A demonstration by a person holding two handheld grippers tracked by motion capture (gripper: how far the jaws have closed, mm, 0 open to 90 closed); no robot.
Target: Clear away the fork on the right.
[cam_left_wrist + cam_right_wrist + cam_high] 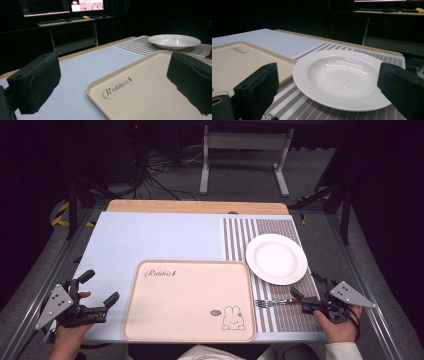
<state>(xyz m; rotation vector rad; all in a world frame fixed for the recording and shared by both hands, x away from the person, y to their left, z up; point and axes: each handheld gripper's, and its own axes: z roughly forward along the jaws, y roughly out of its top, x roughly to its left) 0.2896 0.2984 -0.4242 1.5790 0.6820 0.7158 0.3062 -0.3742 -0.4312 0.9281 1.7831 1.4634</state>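
Holding both tools released, my right tool (306, 292) sits just beside the fork (272, 302) near the plate (276, 258), my left tool (99, 288) beside the tray (190, 302).

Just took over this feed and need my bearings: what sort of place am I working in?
Most likely a lab recording station dressed as a dining setup: a table with a beige tray and white plate, dark surroundings, loose cables on the floor, and lit monitors on a desk behind.
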